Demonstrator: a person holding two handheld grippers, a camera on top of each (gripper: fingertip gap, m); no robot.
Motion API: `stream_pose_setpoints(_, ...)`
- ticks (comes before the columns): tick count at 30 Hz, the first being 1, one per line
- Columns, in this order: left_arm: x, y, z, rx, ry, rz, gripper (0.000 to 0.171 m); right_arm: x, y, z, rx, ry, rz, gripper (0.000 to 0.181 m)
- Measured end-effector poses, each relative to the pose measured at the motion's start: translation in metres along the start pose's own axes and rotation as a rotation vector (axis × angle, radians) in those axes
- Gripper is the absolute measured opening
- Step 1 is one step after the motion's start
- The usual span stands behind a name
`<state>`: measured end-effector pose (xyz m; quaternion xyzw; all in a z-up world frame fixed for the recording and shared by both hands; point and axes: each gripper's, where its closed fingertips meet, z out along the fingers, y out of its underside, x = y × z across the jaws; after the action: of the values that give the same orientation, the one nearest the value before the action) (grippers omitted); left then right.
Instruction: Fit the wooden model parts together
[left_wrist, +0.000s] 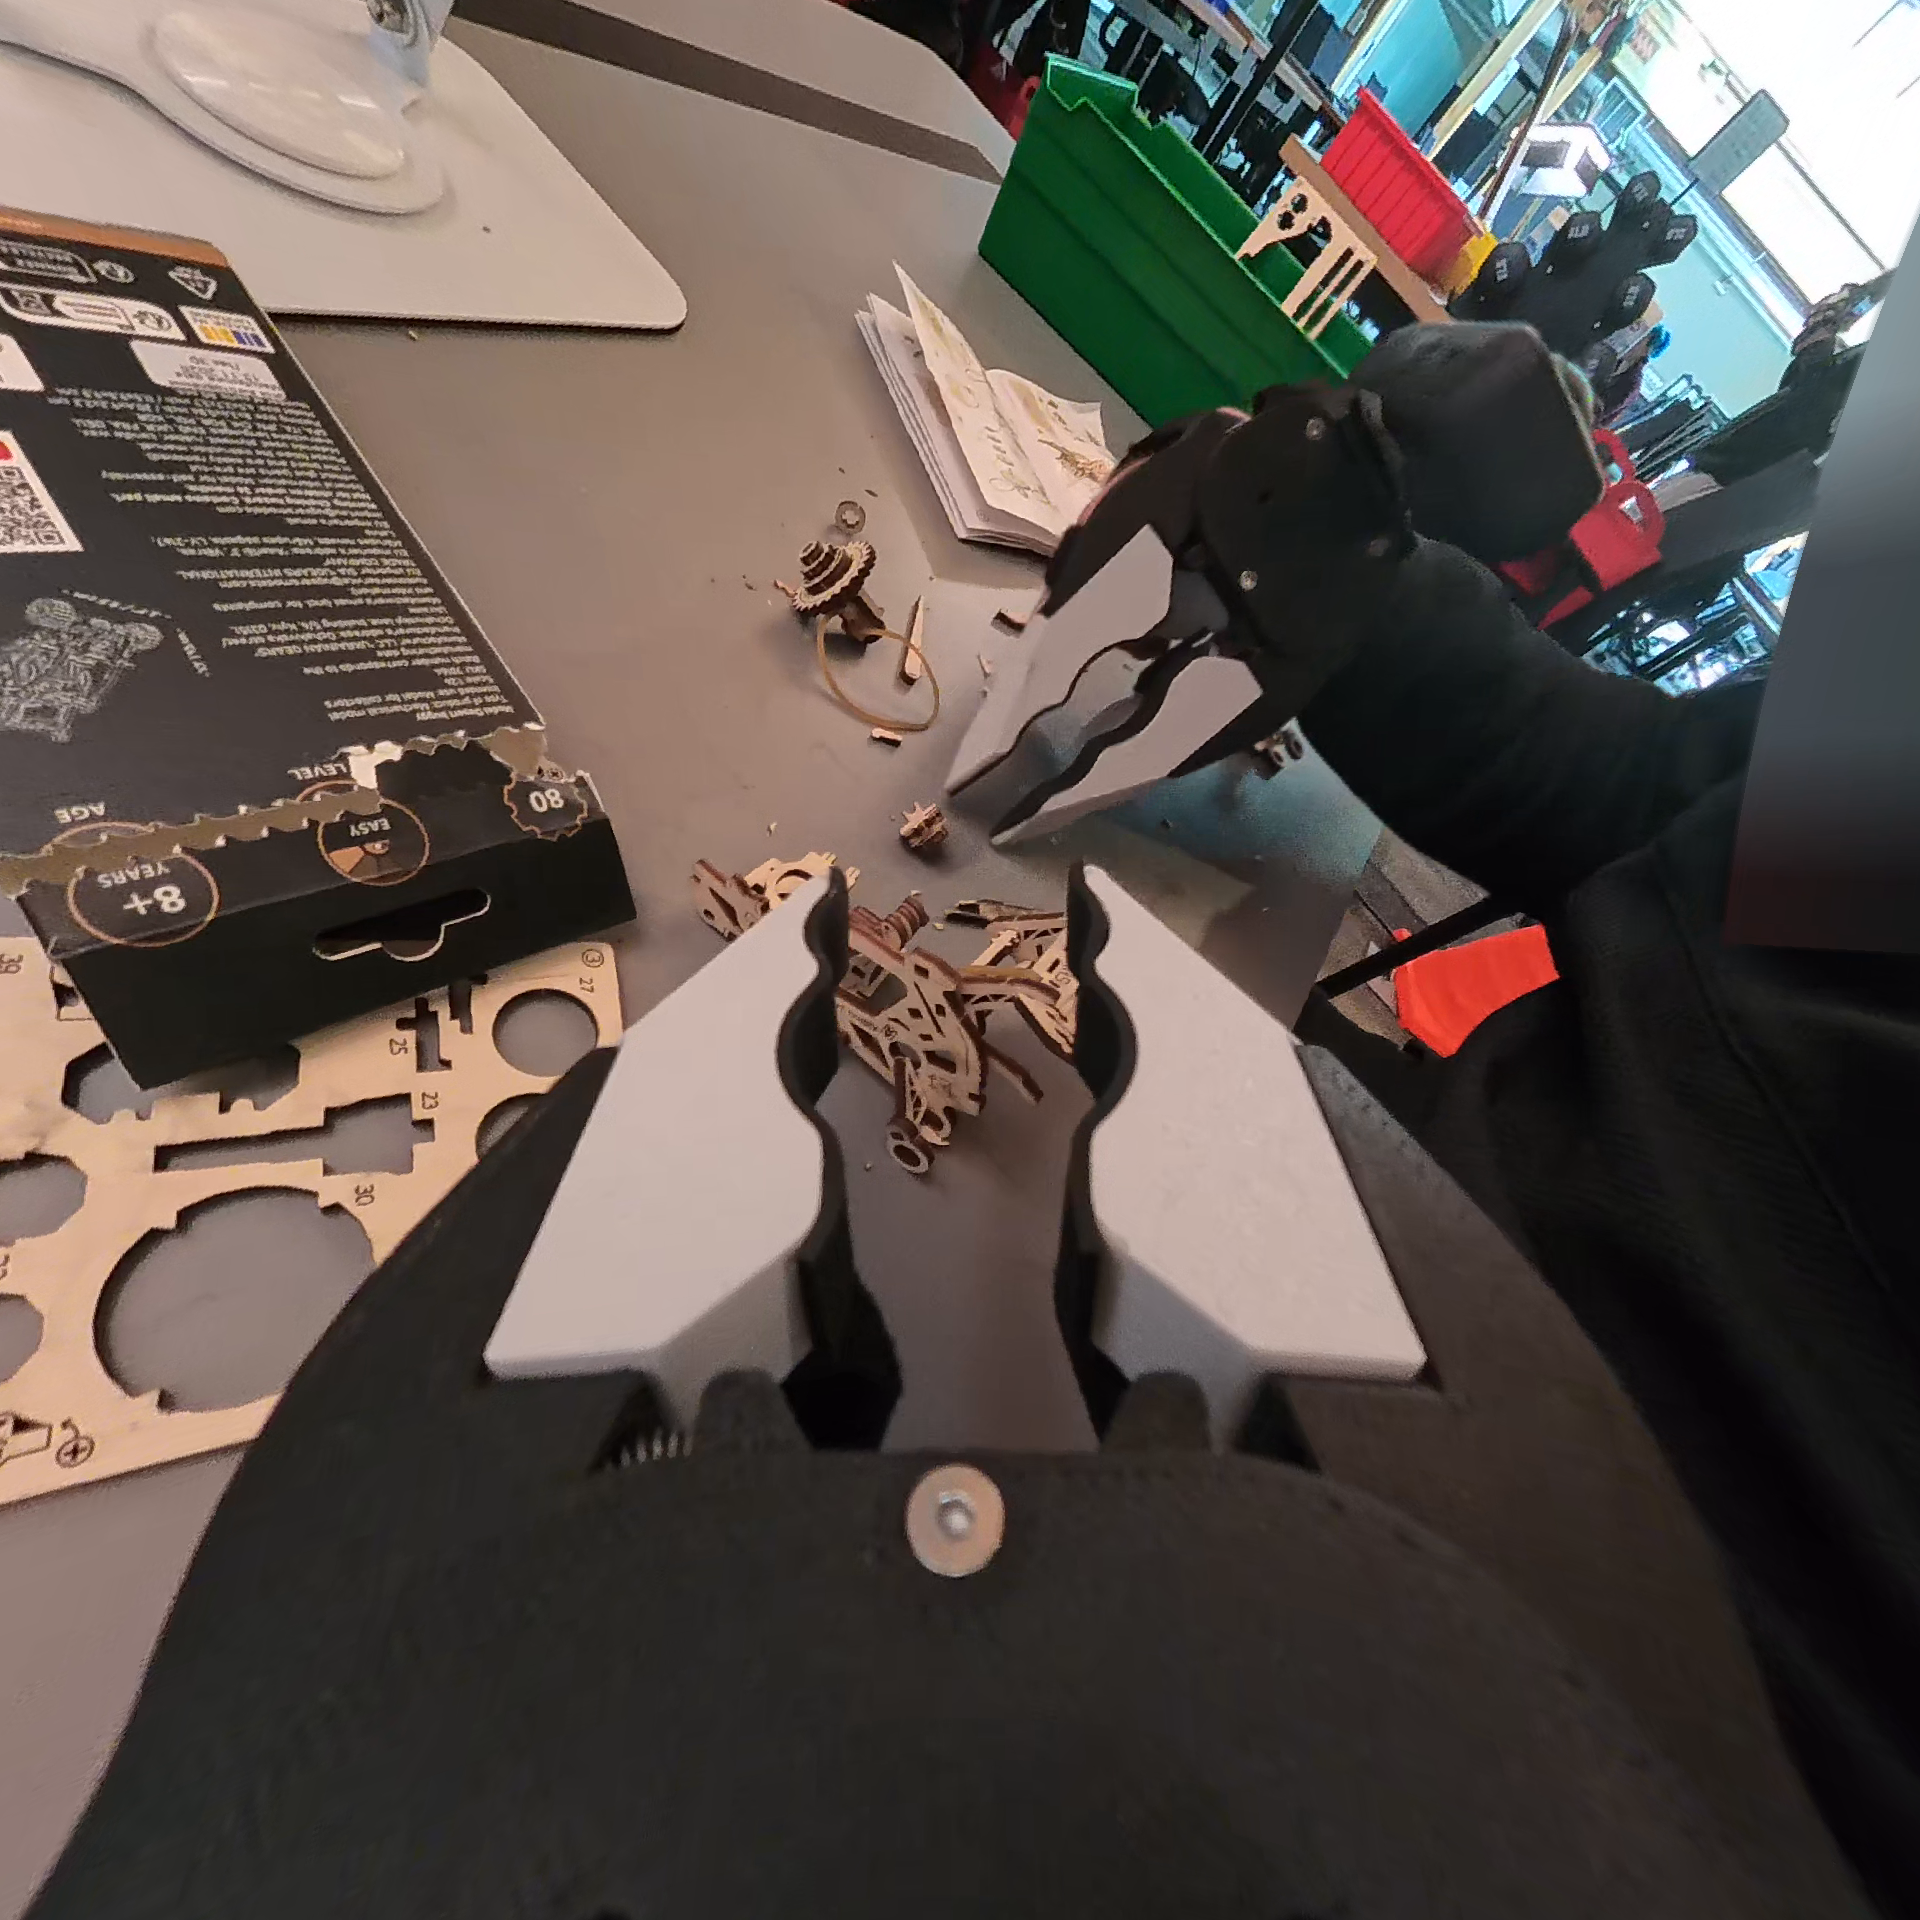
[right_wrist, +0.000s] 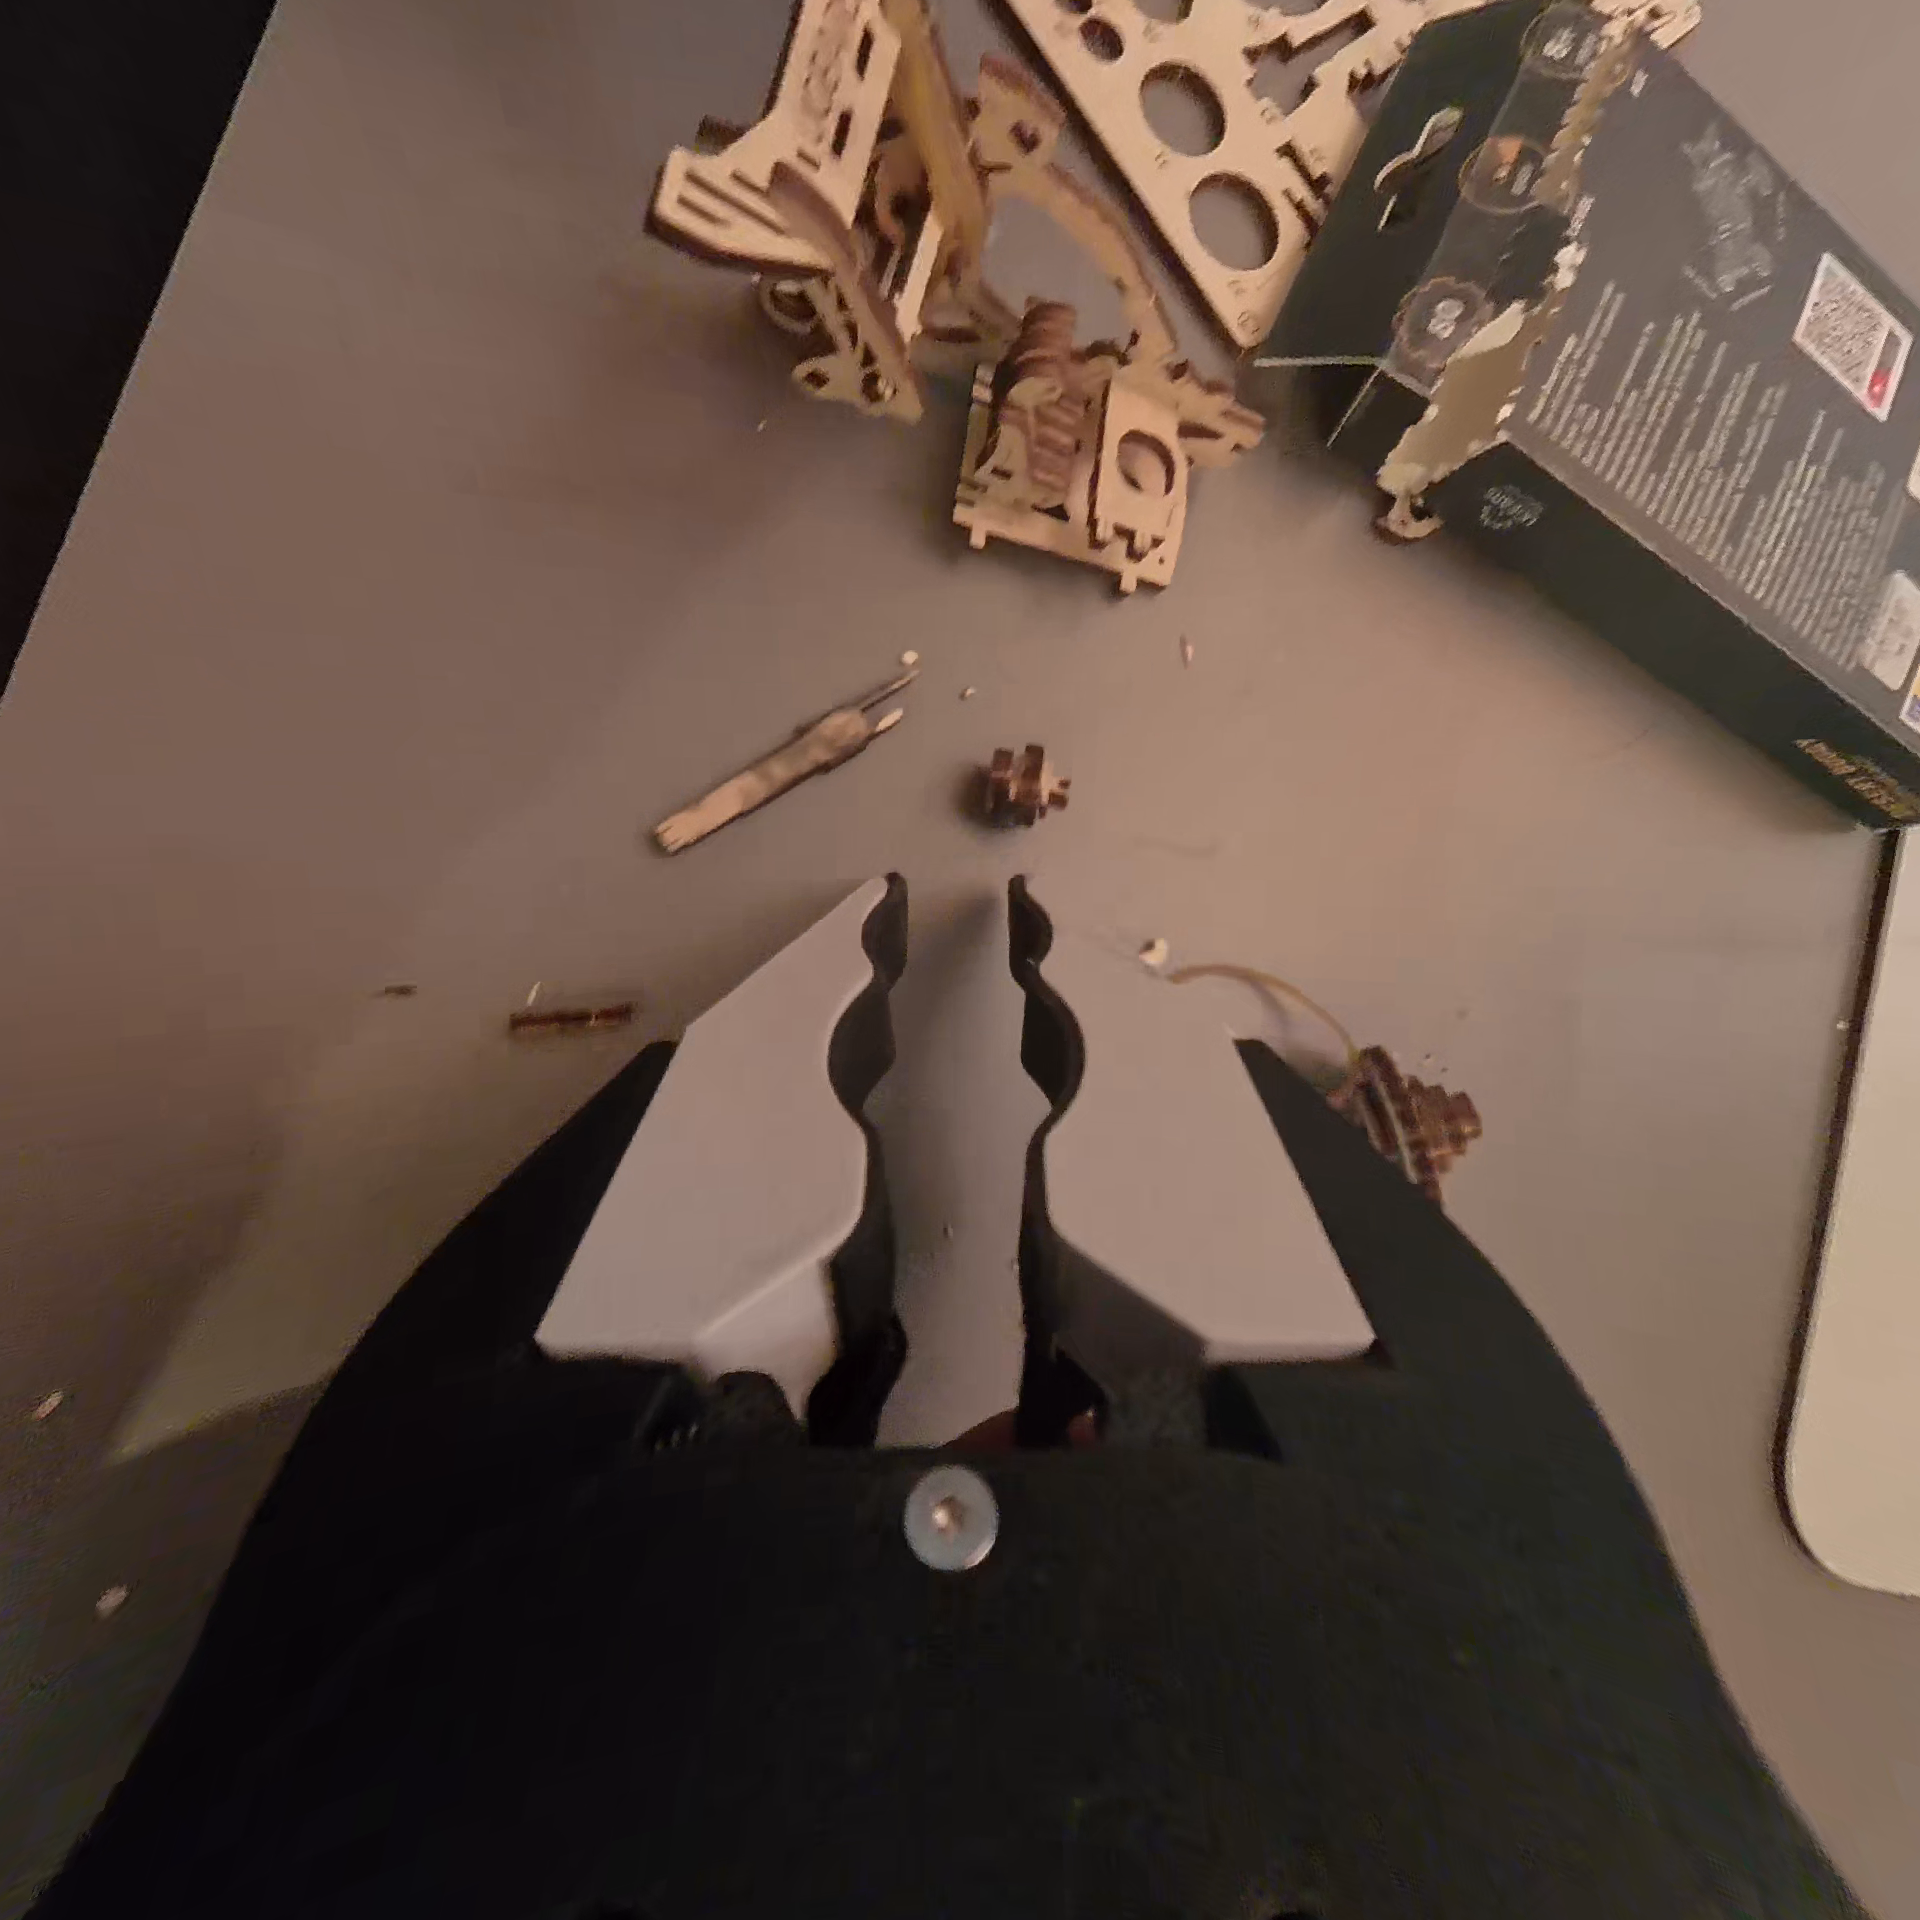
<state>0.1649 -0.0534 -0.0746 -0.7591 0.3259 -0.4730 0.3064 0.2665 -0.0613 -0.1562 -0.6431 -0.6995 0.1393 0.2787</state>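
Observation:
A partly built wooden model (left_wrist: 935, 1023) lies on the grey table between and just past the fingertips of my left gripper (left_wrist: 958, 883), which is open and empty. It also shows in the right wrist view (right_wrist: 1070, 457), far ahead. A small wooden gear piece (right_wrist: 1013, 800) lies just beyond my right gripper (right_wrist: 956, 883), which is open by a narrow gap and empty. In the left wrist view the right gripper (left_wrist: 977, 816) points down beside that gear piece (left_wrist: 923, 826).
A gear cluster with a rubber band (left_wrist: 836, 592) (right_wrist: 1403, 1122) and a thin wooden stick (right_wrist: 779, 769) lie nearby. A black box (left_wrist: 260, 623) (right_wrist: 1662, 364) rests on a punched plywood sheet (left_wrist: 260, 1143). Booklet (left_wrist: 987, 436), green bin (left_wrist: 1143, 239) and white pad (left_wrist: 468, 208) stand farther back. My hands' fingertips stand some 15 cm from each other.

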Motion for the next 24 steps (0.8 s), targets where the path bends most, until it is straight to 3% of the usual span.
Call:
stream_pose_setpoints(3,0.0,0.0,0.0,0.013,0.005,0.0,0.039,0.01,-0.005,-0.007,0.023,0.02,0.101,0.018)
stream_pose_setpoints(5,0.0,0.0,-0.001,0.02,0.002,-0.002,0.039,0.02,-0.012,-0.007,0.057,0.007,0.273,0.016)
stream_pose_setpoints(8,0.0,-0.001,-0.002,0.042,0.012,-0.016,0.039,0.019,-0.017,0.001,0.12,-0.126,0.542,0.019)
stream_pose_setpoints(12,-0.001,0.003,-0.004,0.055,0.02,-0.038,0.039,0.017,-0.019,0.009,0.164,-0.193,0.721,0.016)
stream_pose_setpoints(18,-0.003,0.005,-0.001,0.058,0.035,-0.057,0.039,0.009,-0.02,0.012,0.139,-0.161,0.626,0.01)
stream_pose_setpoints(24,-0.005,0.004,0.0,0.049,0.042,-0.065,0.039,0.003,-0.016,0.014,0.063,0.01,0.28,0.01)
